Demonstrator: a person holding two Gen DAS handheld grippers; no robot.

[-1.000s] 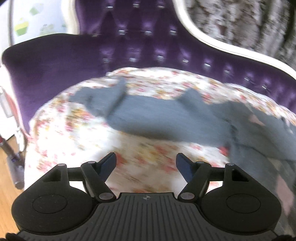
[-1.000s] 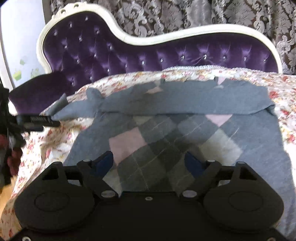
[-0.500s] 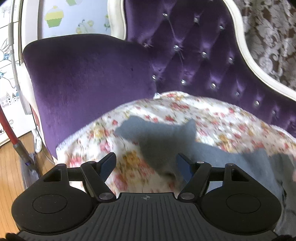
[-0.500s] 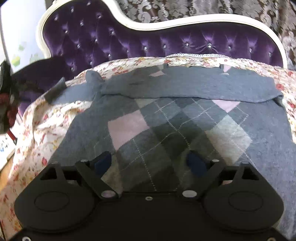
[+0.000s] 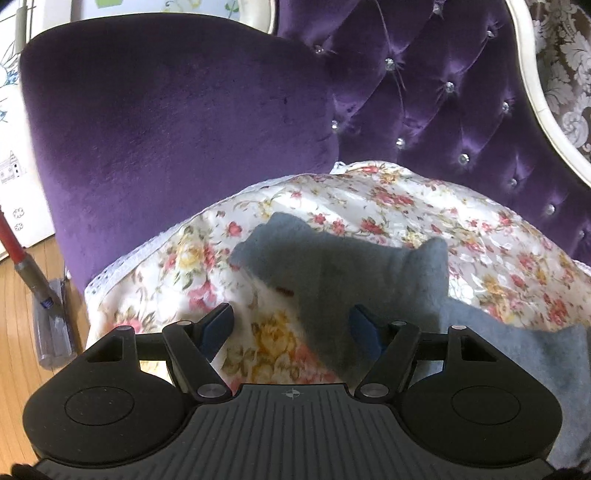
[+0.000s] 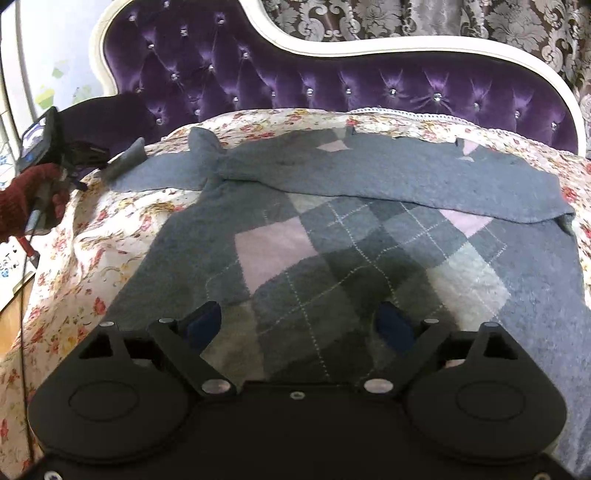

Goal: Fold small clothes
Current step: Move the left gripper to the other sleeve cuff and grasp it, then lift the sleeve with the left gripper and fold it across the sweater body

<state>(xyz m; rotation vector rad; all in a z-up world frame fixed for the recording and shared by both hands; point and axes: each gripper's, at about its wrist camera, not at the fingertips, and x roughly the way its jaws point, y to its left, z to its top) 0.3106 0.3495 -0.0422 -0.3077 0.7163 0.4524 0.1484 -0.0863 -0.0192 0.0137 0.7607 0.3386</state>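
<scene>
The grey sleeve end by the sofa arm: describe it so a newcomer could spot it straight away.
Start at the purple tufted sofa, whose seat is covered by a floral sheet. An argyle sweater lies flat on it, and one plain grey sleeve runs out toward the sofa's padded arm. Unlike the diamond-patterned body, this sleeve end is unpatterned grey, lying alone on the flowers in front of the open left tongs.

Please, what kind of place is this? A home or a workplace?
Most likely a room in a home. A purple tufted sofa bears a flowered cover with a grey sweater spread on it; patterned curtains hang behind, and the floor is wooden.
</scene>
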